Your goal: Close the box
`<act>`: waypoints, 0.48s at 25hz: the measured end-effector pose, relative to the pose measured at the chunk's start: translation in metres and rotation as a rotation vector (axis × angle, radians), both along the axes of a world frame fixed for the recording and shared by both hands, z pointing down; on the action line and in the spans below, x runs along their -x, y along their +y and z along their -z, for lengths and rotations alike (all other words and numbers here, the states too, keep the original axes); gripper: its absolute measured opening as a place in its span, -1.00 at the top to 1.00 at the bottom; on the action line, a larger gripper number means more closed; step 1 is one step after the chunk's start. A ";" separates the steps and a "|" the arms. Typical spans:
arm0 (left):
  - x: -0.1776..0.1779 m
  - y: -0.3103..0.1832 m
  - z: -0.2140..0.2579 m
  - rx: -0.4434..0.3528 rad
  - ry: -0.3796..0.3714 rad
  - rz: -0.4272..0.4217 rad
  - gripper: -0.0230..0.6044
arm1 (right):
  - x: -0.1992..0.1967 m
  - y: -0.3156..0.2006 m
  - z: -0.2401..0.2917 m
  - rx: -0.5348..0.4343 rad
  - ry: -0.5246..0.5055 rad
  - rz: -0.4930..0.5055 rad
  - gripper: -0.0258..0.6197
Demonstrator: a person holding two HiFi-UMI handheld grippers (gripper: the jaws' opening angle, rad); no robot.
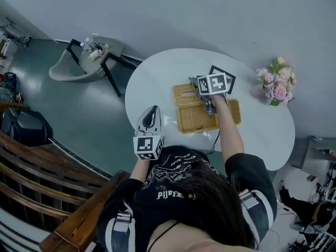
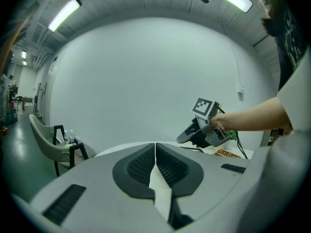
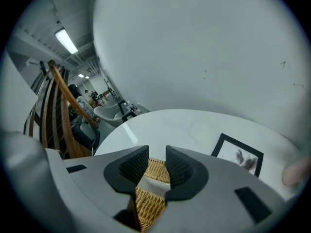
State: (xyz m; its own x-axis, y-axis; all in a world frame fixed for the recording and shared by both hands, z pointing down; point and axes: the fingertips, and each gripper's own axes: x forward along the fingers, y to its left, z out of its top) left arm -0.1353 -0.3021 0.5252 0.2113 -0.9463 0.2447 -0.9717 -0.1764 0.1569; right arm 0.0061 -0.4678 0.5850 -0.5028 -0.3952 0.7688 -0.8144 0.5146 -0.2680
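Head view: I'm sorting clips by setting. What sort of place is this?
Probably a studio or showroom set: a white table with a wicker box and flowers before a plain backdrop wall, grey chair beside.

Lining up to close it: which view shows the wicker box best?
The head view: nearly the whole wicker box from above. The right gripper view shows only a patch of weave; the left gripper view, a sliver of edge.

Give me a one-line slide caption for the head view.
Right gripper, jaws open, over the wicker box on a white table; left gripper shut, held aside.
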 end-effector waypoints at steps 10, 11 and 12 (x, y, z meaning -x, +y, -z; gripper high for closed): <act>0.021 -0.004 -0.010 0.013 -0.015 0.024 0.85 | 0.018 -0.029 -0.040 0.126 0.093 0.066 0.50; 0.022 -0.004 -0.011 0.016 -0.014 0.025 0.84 | 0.019 -0.030 -0.045 0.143 0.109 0.080 0.48; 0.023 -0.005 -0.011 0.018 -0.013 0.024 0.85 | 0.020 -0.031 -0.050 0.159 0.127 0.094 0.44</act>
State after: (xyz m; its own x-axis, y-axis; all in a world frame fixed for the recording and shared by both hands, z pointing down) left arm -0.1584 -0.3072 0.5366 0.1855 -0.9465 0.2641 -0.9776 -0.1507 0.1467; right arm -0.0137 -0.4986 0.6348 -0.4269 -0.2203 0.8770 -0.7974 0.5492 -0.2502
